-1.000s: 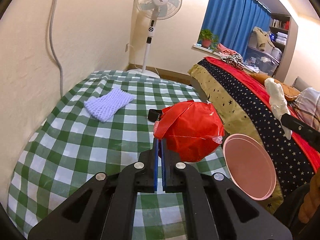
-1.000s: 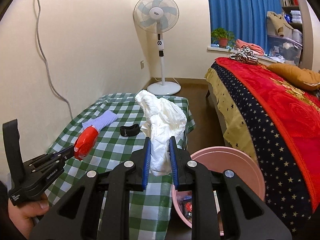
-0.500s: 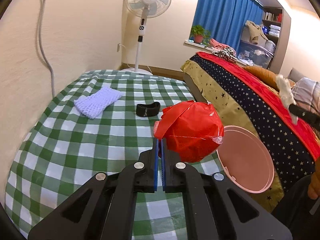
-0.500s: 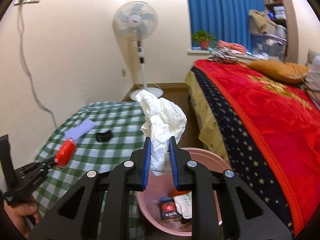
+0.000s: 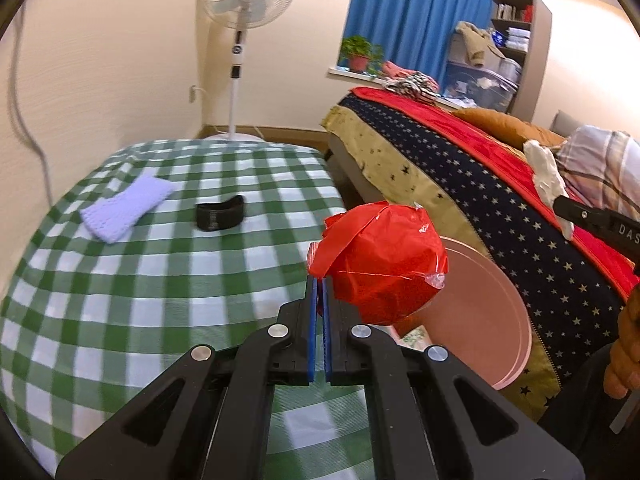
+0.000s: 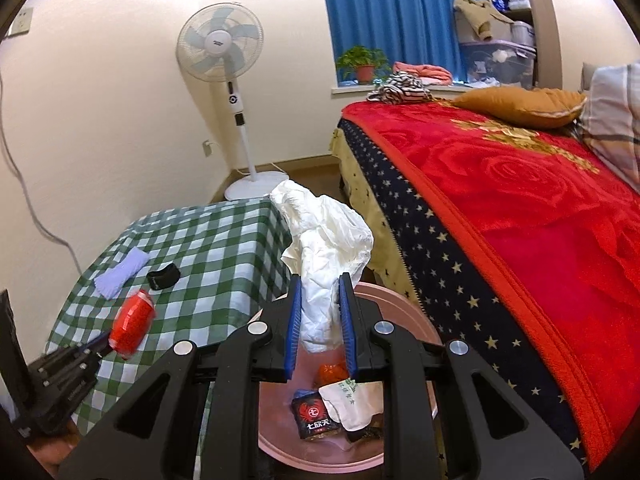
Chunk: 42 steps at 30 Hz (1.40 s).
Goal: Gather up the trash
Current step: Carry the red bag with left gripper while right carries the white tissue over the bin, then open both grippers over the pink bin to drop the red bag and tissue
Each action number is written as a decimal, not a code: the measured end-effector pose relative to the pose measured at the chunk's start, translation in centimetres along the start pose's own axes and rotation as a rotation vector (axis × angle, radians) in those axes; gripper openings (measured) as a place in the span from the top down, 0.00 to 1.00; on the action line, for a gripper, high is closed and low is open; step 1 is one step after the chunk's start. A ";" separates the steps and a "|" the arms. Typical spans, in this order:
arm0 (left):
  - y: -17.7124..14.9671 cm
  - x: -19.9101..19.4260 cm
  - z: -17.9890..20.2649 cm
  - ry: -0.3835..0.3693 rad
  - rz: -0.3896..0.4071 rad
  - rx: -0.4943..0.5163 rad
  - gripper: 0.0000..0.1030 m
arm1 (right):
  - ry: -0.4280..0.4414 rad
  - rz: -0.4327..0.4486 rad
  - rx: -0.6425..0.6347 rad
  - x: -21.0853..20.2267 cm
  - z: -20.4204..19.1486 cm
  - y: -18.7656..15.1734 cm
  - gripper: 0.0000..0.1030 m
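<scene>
My left gripper is shut on a crumpled red plastic bag, held over the table's right edge beside the pink bin. It also shows in the right wrist view. My right gripper is shut on a crumpled white plastic bag, held directly above the pink bin. The bin holds a dark packet, white paper and an orange scrap. The white bag also shows in the left wrist view.
A table with a green checked cloth carries a lilac knitted cloth and a black band. A bed with a red blanket stands to the right. A standing fan is by the far wall.
Both grippers have moved right towards the bin. My right gripper with the white bag now hangs over the bin's opening, and the bin's contents have come into view.
</scene>
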State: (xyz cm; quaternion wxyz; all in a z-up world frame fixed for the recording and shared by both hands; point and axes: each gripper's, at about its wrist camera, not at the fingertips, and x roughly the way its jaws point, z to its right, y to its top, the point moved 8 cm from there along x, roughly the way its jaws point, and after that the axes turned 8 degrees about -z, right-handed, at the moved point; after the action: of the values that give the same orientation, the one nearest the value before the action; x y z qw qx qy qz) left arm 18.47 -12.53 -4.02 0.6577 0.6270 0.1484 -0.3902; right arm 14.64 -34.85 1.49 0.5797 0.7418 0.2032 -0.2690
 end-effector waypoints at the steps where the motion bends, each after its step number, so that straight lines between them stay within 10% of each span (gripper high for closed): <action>1: 0.0 0.3 0.4 -0.006 -0.003 0.004 0.98 | -0.002 0.000 0.009 0.1 0.2 0.1 0.82; 36: -1.0 6.7 8.6 -0.152 -0.093 0.077 0.97 | -0.052 -0.011 0.032 1.4 1.6 -0.1 0.77; 40: -1.2 6.7 8.2 -0.164 -0.107 0.053 0.67 | -0.065 -0.014 0.038 1.5 1.8 -0.3 0.63; 42: -1.2 6.4 8.0 -0.160 -0.109 0.054 0.67 | -0.070 -0.012 0.036 1.4 1.7 -0.3 0.58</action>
State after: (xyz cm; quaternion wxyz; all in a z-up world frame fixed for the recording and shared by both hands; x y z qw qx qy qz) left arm 19.46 -22.00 -7.93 0.6281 0.6022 0.1186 -0.4783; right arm 15.22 -36.46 0.05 0.5714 0.7412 0.1821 -0.3017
